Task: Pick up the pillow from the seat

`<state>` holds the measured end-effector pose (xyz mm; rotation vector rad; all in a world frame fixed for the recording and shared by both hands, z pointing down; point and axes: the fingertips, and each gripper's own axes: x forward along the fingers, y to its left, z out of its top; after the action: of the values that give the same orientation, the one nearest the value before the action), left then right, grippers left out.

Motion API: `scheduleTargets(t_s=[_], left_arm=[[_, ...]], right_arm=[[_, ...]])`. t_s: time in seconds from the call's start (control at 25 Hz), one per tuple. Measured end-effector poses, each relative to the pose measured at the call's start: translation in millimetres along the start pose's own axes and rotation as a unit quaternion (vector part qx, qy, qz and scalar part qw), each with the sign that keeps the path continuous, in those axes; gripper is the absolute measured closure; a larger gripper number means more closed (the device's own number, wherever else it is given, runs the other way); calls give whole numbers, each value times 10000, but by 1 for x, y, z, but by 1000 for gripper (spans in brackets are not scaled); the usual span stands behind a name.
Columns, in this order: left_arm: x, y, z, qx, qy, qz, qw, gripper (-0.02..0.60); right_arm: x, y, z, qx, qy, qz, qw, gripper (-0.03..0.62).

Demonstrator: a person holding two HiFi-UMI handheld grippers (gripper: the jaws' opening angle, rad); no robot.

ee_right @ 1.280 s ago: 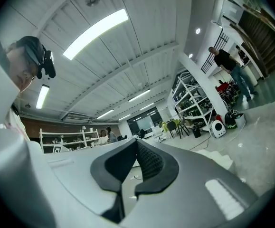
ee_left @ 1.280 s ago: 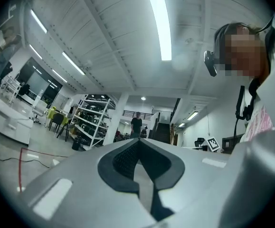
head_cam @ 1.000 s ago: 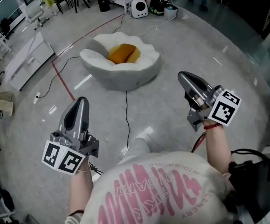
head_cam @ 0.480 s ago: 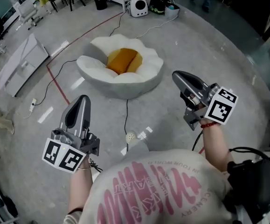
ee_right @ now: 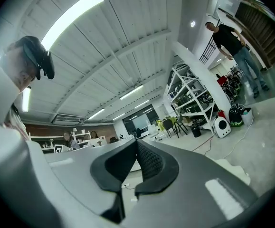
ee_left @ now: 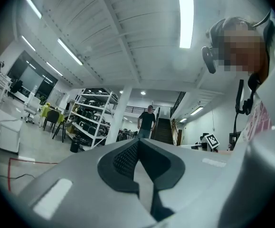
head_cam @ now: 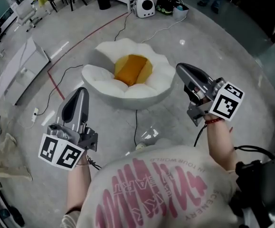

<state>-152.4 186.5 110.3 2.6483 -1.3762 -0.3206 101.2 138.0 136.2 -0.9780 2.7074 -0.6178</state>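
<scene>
A soft white seat with a scalloped, petal-like rim (head_cam: 104, 82) sits on the polished grey floor (head_cam: 232, 56). A folded orange pillow (head_cam: 133, 69) lies in the seat's hollow. On the near side of the seat, the left tongs (head_cam: 82, 91), grey and tapered, point toward its left flank. The right tongs (head_cam: 180, 69), of the same make, show just beside its right rim. Both have their jaws together and hold nothing. A thin black cable (head_cam: 136, 125) runs from the seat's near edge toward the person's white shirt with pink print (head_cam: 151, 189). A red floor line (head_cam: 55, 80) passes left of the seat. Beyond the seat stands a round white appliance (head_cam: 146, 6).
</scene>
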Motion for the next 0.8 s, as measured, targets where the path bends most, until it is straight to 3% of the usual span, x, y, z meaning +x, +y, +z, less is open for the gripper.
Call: scheduleTargets(t_s=[0.36,0.8], left_arm=[[45,29,-15,-131,149,-53,9998,566],[150,107,-37,-166,176,381,9990,566]], right_arm=[[41,-41,4,196,133,-15,9997,589],[145,-157,19,477,597,222,9968,589]])
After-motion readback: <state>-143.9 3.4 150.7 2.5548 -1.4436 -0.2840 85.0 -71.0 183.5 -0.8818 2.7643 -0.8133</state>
